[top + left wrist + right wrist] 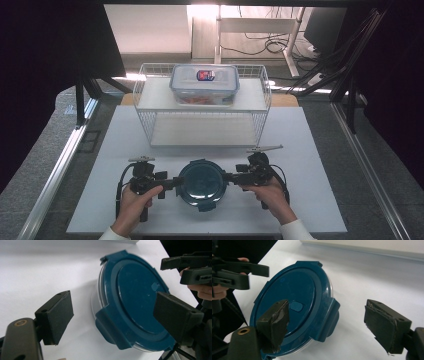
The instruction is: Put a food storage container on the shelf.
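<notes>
Container, round (pixel 202 183), clear-walled, with dark blue snap-on lid (pixel 136 297); lies on the white table (pixel 310 150) at the person's near edge, midway between the two hand-held grippers.

Handling, judged: the see-through body looks like glass or hard plastic, so stiff, likely weighty for its size, and liable to chip if knocked. The lid is smooth and glossy, probably slick under a pad. Four locking flaps stand out round the rim; the flap nearest each gripper (pixel 332 315) gives the best purchase, being thick, squared and proud of the curved wall. Contents cannot be told through the lid.

Left gripper (pixel 170 183): held in the person's left hand (pixel 134 205), pointing in at the container's left side. Jaws wide apart, holding nothing; in the left gripper view one pad (pixel 56 316) stands over bare table just beside the rim and the other sits over the lid's face. Contact cannot be told.

Right gripper (pixel 231 176): held in the right hand (pixel 272 195), pointing in at the container's right side, mirror to the left. Jaws likewise wide apart and empty, one over the lid, one over bare table, a side flap between them.

Farther off: white wire basket (pixel 150 100) at the table's far end, well apart, bearing a rectangular clear box (pixel 205 85) with a grey-blue lid
</notes>
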Motion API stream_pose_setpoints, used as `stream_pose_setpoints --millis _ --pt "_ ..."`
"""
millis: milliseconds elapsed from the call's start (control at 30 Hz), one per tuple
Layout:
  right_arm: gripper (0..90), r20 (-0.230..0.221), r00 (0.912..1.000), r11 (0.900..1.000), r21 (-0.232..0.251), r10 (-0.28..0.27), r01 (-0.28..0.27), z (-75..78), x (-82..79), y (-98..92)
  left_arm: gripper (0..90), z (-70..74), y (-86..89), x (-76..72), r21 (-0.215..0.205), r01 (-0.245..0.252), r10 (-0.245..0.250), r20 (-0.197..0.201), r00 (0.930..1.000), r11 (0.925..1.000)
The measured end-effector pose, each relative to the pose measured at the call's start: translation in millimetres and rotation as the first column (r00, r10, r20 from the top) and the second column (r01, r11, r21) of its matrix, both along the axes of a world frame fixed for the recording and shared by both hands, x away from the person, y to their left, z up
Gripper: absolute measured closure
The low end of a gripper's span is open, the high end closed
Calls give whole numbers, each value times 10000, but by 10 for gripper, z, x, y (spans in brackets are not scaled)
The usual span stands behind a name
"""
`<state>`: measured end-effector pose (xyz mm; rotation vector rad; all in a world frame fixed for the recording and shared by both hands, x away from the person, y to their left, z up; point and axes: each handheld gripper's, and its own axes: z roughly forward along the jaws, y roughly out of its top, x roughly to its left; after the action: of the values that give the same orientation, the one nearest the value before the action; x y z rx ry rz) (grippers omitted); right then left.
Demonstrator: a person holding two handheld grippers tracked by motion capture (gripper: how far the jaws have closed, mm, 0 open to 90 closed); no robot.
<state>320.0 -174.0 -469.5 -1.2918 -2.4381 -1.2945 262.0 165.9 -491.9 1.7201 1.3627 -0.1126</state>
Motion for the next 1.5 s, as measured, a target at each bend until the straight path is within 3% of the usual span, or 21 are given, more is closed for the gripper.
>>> stream_pose_setpoints --millis 67,300,500,567,633,733,900,933,967,1000,1067,1367,1500 --pt "194 -146 9999 10000 52 25 -24 -35 4 9 156 -57 -2 9 -287 -69 61 -276 9996 9996" --pt "173 -734 9972 9998 152 148 -137 -162 35 33 158 -152 -5 -13 -743 2 -50 -646 9979 9972" --pt "159 -1395 9894 9986 400 409 -356 -283 63 103 161 -230 -73 -9 -1140 172 -288 -1014 9944 9933" --pt "160 -1751 9831 9974 571 544 -450 -328 67 150 174 -253 -93 -23 -1302 239 -390 -1146 9926 9912" --pt "159 -1772 9824 9970 611 584 -482 -341 68 162 180 -263 -98 -25 -1363 309 -475 -1203 9916 9902" --pt "158 -2120 9744 9954 744 747 -601 -364 62 207 207 -295 -130 -41 -1654 538 -785 -1470 9860 9848" --pt "185 -2440 9648 9926 933 984 -777 -384 56 241 256 -294 -154 -61 -1555 497 -745 -1584 9846 9866" --pt "204 -2632 9602 9927 989 935 -696 -387 68 242 270 -302 -137 -52 -1780 268 -593 -1794 9820 9837" --pt "204 -2632 9602 9927 989 935 -696 -387 68 242 282 -302 -137 -52 -1780 268 -593 -1794 9820 9837" --pt "245 -2973 9520 9919 1218 724 -375 -399 90 216 288 -306 -126 -50 -1897 197 -566 -1908 9800 9816" --pt "260 -3133 9475 9909 1330 633 -222 -405 98 201 294 -306 -123 -51 -1927 170 -551 -1944 9794 9811" --pt "374 -3111 9503 9869 1563 104 404 -292 -11 124 385 -221 -111 -122 -1975 34 -435 -1990 9790 9803" --pt "392 -2948 9556 9864 1563 -20 502 -250 -47 117 404 -150 -124 -149 -1737 46 -380 -1894 9812 9848"
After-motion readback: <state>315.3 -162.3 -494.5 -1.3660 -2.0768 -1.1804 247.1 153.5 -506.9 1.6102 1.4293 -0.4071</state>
